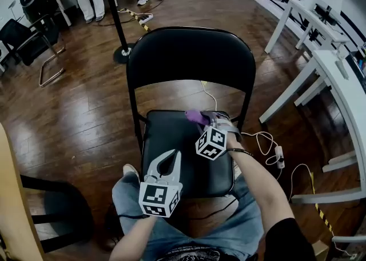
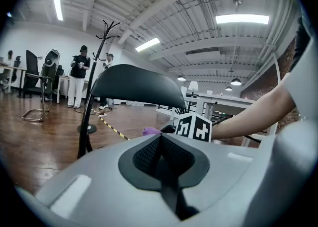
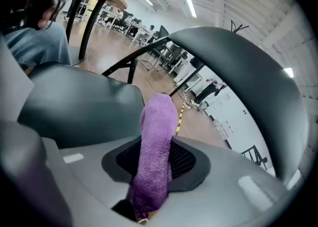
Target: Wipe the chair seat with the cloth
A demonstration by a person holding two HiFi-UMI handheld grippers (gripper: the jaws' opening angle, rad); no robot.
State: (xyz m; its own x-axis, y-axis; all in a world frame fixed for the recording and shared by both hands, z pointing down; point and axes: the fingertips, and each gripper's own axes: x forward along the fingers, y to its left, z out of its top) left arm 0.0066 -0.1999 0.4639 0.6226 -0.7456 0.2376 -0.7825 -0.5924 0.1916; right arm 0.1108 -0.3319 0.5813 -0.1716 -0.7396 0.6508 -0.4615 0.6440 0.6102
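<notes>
The right tongs (image 1: 207,120) are over the rear right of the chair seat (image 1: 171,135), pinching the purple cloth (image 1: 196,117). The right gripper view leaves no doubt: the rolled cloth (image 3: 158,141) runs up between the two pads of the right tongs (image 3: 154,174) and pokes out past them, towards the gap under the backrest (image 3: 248,72), with the seat (image 3: 74,102) spread out on the left. Whether the cloth's tip touches the seat can't be told from here. The left tongs (image 1: 170,156) hang over the front left of the seat, just beyond the person's knee, and they are pressed together with nothing in them (the left gripper view shows the left tongs (image 2: 160,139) meeting in one dark line). Beyond them sits the cloth (image 2: 149,131).
</notes>
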